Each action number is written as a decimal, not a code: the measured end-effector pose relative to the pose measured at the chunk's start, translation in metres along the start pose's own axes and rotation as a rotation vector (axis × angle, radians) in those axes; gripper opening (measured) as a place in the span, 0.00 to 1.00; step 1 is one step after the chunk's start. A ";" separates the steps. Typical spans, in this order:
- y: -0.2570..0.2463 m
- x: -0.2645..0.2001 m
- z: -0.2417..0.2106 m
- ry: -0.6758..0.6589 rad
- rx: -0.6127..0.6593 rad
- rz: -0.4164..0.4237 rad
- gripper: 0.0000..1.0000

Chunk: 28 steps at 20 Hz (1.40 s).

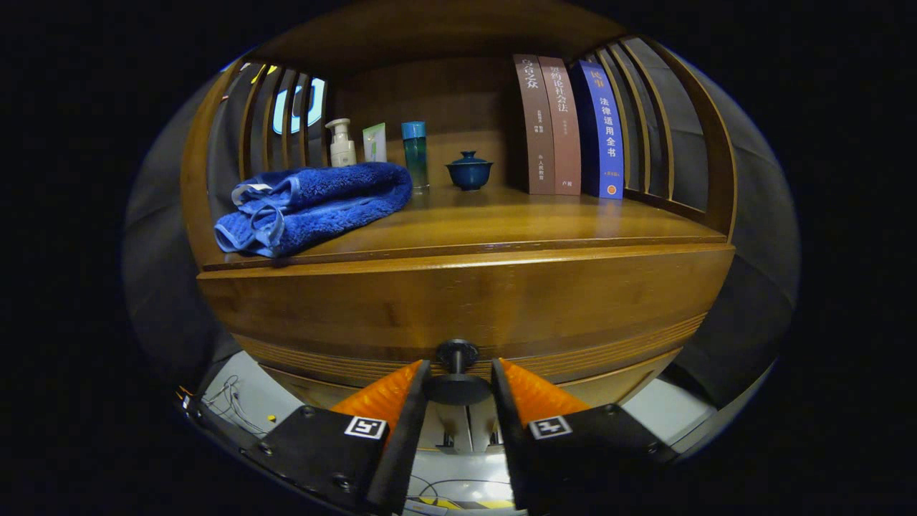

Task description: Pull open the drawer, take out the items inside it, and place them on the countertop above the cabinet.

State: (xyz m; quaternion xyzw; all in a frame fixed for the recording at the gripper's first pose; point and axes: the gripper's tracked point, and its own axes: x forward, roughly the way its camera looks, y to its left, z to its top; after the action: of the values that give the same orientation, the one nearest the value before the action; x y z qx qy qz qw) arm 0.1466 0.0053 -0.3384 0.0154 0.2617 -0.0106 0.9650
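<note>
Gripper view: the gripper (pixel 458 383) stood at the drawer (pixel 458 308) front with its jaws narrowed around the dark knob (pixel 457 387), one finger on each side, apparently pressing on it. The drawer looked shut, so its contents were hidden. Above it, the desk (pixel 544 222) carried a folded blue towel (pixel 315 204), bottles, a lidded cup (pixel 469 170) and books (pixel 569 125).

Risk, as judged: the round knob could slip from the jaws if the pull ran off-axis, and a skewed pull could bind the drawer.
</note>
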 end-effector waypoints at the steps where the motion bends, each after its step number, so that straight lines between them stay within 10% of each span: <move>1: 0.000 0.005 -0.003 0.003 -0.016 -0.013 0.55; 6: -0.002 0.002 -0.002 0.008 -0.020 -0.018 0.34; 28: 0.001 -0.126 -0.063 0.098 -0.030 -0.002 0.34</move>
State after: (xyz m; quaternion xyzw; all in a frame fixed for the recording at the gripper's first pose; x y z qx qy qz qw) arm 0.0062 0.0099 -0.3292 0.0010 0.3085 -0.0069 0.9512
